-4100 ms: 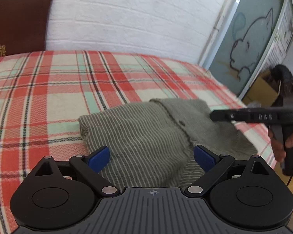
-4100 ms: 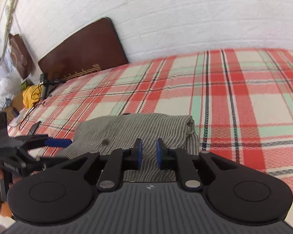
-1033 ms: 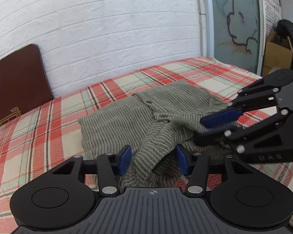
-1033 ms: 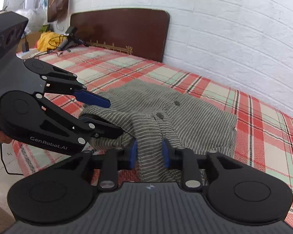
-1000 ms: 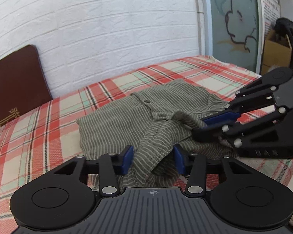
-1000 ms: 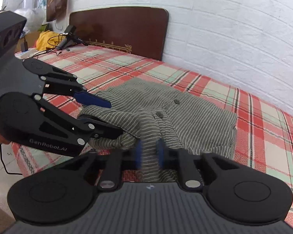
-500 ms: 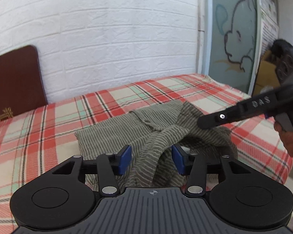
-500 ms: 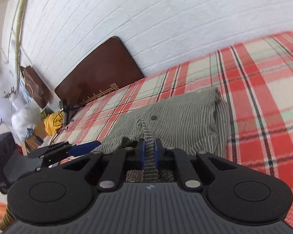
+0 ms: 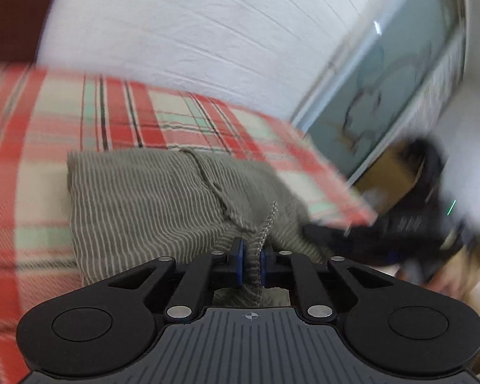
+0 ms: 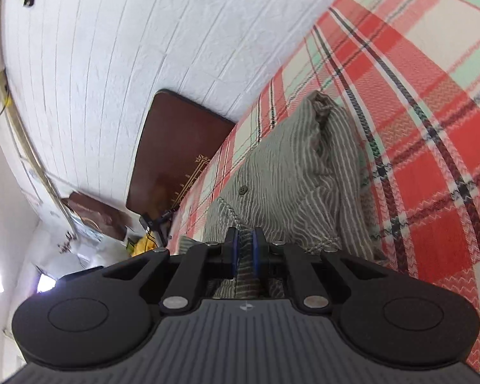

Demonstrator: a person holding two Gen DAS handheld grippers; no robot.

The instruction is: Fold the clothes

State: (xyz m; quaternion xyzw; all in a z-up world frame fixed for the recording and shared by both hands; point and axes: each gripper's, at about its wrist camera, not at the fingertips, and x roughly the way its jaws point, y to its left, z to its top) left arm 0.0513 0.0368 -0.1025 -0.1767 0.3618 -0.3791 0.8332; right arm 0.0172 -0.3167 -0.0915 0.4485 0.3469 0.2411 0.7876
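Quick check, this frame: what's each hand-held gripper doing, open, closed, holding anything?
Left hand-held gripper: jaws just closed, pinching an edge of the striped shirt.
Right hand-held gripper: closed on a fold of the same shirt.

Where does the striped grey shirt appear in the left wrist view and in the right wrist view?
Left wrist: striped grey shirt lies centre-left, its edge pinched in the left gripper.
Right wrist: shirt runs up the centre, pinched in the right gripper.
Shared landmark: plaid bedsheet.
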